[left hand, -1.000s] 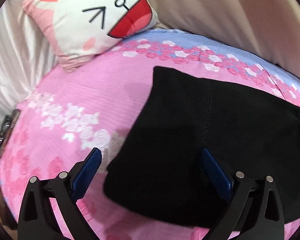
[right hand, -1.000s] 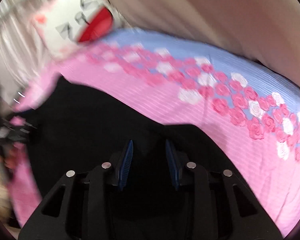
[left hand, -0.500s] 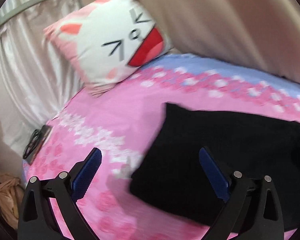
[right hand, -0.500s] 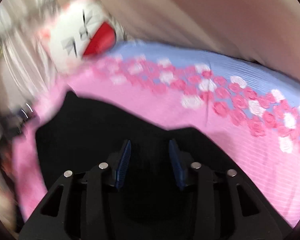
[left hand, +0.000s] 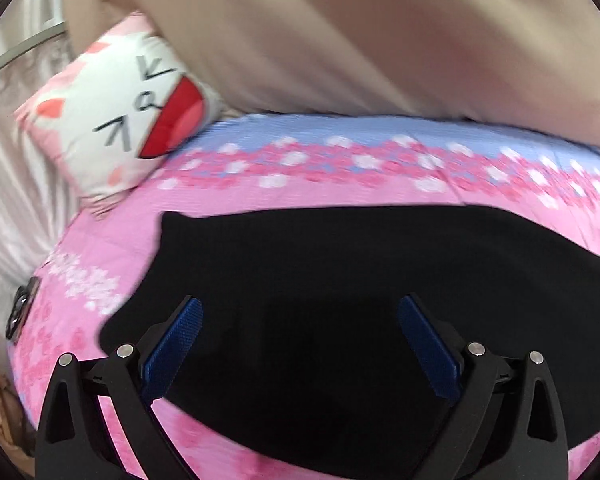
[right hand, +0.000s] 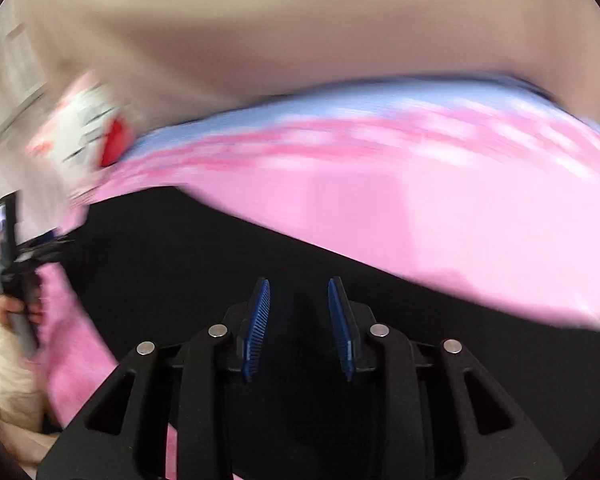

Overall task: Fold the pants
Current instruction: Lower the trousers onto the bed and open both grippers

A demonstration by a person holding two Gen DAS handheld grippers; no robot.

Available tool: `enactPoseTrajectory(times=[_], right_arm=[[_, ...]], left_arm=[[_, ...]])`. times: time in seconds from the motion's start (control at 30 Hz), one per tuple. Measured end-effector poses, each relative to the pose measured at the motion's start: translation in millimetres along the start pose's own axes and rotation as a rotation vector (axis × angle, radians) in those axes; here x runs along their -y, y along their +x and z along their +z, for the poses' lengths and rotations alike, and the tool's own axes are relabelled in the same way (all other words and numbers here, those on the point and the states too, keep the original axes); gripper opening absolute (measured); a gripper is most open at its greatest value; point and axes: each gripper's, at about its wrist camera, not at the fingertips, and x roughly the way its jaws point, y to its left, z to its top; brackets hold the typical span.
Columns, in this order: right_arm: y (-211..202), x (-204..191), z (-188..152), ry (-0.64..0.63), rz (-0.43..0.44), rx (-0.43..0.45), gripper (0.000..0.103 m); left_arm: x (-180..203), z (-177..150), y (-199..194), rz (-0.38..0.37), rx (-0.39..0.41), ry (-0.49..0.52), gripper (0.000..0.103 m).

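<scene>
The black pants (left hand: 340, 280) lie folded flat on the pink flowered bedsheet (left hand: 112, 240). My left gripper (left hand: 300, 312) is wide open above the near left part of the pants, holding nothing. In the right wrist view the pants (right hand: 180, 272) fill the lower frame. My right gripper (right hand: 298, 292) hovers over them with its jaws partly apart and no cloth visibly pinched. The left gripper (right hand: 40, 252), held by a hand, shows at the left edge.
A white and pink cat-face pillow (left hand: 128, 108) leans at the bed's far left corner. Beige curtain (left hand: 380, 40) hangs behind the bed. A dark small object (left hand: 20, 312) lies at the left bed edge. The right wrist view is motion-blurred.
Both grippers have pulled back and tilted up, so more curtain shows. The left gripper has shifted right over the pants. The right jaws have stayed partly apart.
</scene>
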Motion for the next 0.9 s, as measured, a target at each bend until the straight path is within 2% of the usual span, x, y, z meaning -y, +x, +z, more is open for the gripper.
enactPoseTrajectory(times=[0.03,0.1,0.13,0.17,0.2,0.23,0.3,0.33,0.37,0.43,0.47,0.57,0.67,0.73,0.8,0.83,0.87,0.9], right_arm=[[-7,34,-12,0.029,-0.084,-0.015,0.031],[-35,99,-28,0.125,-0.059,0.044,0.017],[-48,123,-31,0.171,-0.161,0.053,0.008],[-64,145,-33,0.207,-0.194,0.072,0.0],[-78,158,-35,0.235,-0.31,0.074,0.012],[-94,167,-39,0.247,-0.375,0.083,0.012],[-123,178,-51,0.272,-0.332,0.134,0.012],[-135,182,-58,0.297,-0.322,0.153,0.017],[-133,177,-60,0.3,-0.307,0.15,0.024],[-124,167,-62,0.246,-0.267,0.128,0.05],[-113,164,-58,0.216,-0.28,0.117,0.054],[-88,166,-56,0.13,-0.311,0.071,0.053],[-79,173,-48,0.111,-0.322,0.086,0.007],[-88,183,-39,0.123,-0.318,0.125,0.007],[-74,196,-39,0.135,-0.307,0.07,0.012],[-72,197,-43,0.138,-0.311,0.078,0.023],[-77,197,-44,0.144,-0.315,0.09,0.03],[-93,195,-47,0.164,-0.322,0.139,0.034]], left_arm=[[13,-1,4,-0.012,-0.009,0.015,0.097],[27,-2,11,-0.012,-0.027,0.032,0.097],[36,-2,13,-0.017,-0.039,0.036,0.097],[43,-3,14,-0.018,-0.051,0.036,0.097],[51,-3,12,-0.033,-0.053,0.035,0.097],[56,-3,9,-0.038,-0.05,0.04,0.097],[64,-4,1,-0.039,-0.034,0.053,0.097],[69,-5,-4,-0.039,-0.028,0.058,0.097],[73,-6,-6,-0.042,-0.028,0.06,0.097],[86,-7,-11,-0.054,-0.03,0.074,0.097],[92,-6,-13,-0.055,-0.029,0.082,0.097],[119,-3,-16,-0.074,-0.026,0.113,0.097],[141,0,-23,-0.097,-0.011,0.139,0.097],[149,2,-26,-0.105,-0.009,0.145,0.097],[154,2,-29,-0.11,-0.004,0.149,0.097],[155,2,-29,-0.104,-0.003,0.153,0.097],[155,2,-28,-0.1,-0.004,0.155,0.097],[154,2,-27,-0.093,-0.008,0.152,0.097]])
